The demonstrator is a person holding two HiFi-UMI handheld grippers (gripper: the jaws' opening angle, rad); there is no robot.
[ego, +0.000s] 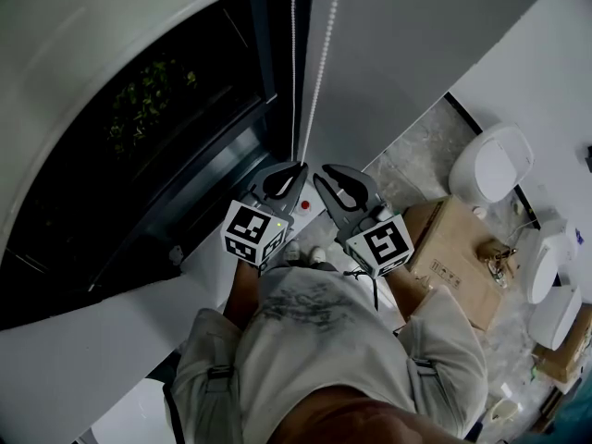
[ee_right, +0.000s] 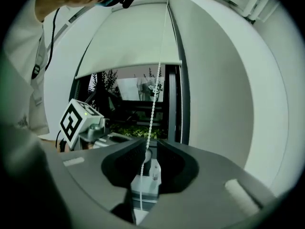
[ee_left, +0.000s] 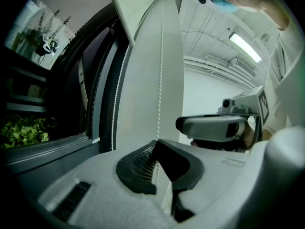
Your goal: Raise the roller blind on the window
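Presently both tools sit side by side at the window's right edge. Left gripper (ego: pixel 294 172): tips pinched tight on the bead chain (ee_left: pixel 158 80), which hangs straight down into them. Right gripper (ego: pixel 322 176): just beside it, jaws a narrow slit apart, chain threading loose through the gap (pads not pressing). Roller blind (ee_right: pixel 128 37) is partway down, its bottom rail across the upper window; the glass below is bare, with greenery (ee_left: pixel 21 130) outside. Cardboard box (ego: pixel 458 248) on the floor nearby.
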